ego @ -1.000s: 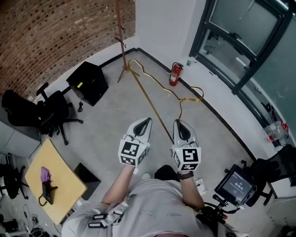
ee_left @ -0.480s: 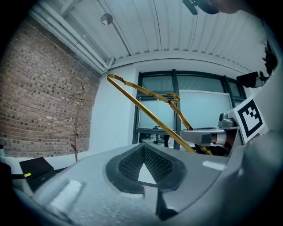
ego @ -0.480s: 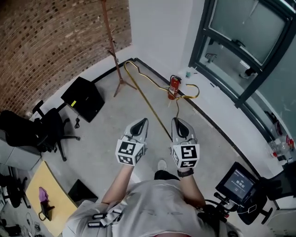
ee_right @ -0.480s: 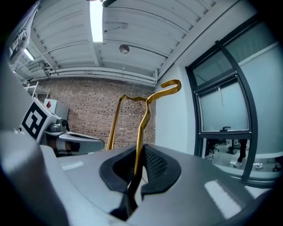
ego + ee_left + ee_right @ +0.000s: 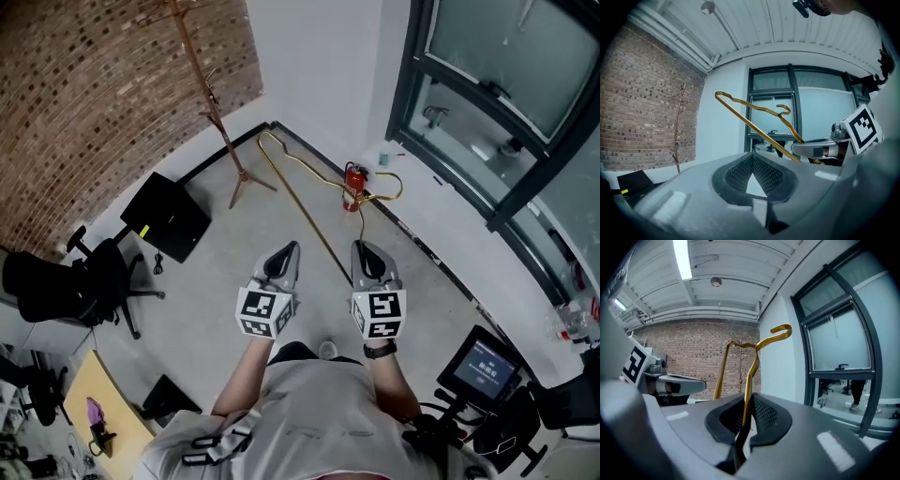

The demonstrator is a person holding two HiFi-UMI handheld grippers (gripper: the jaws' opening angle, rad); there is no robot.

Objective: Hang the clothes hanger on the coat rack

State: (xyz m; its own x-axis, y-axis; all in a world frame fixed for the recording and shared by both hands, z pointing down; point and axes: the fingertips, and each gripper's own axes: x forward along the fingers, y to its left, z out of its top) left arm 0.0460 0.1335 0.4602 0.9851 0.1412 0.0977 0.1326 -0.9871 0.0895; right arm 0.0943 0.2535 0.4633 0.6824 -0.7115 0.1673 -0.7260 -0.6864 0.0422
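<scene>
R gripper clamps gold hanger; long axis runs far-left twd coat rack, well apart. L gripper closed, empty, nearer rack.

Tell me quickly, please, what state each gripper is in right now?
Left gripper: closed, empty.
Right gripper: closed on the gold clothes hanger.

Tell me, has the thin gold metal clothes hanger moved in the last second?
Yes. The gold clothes hanger has been carried forward towards the wooden coat rack: its hook, earlier short of the red fire extinguisher, now lies level with it.
</scene>
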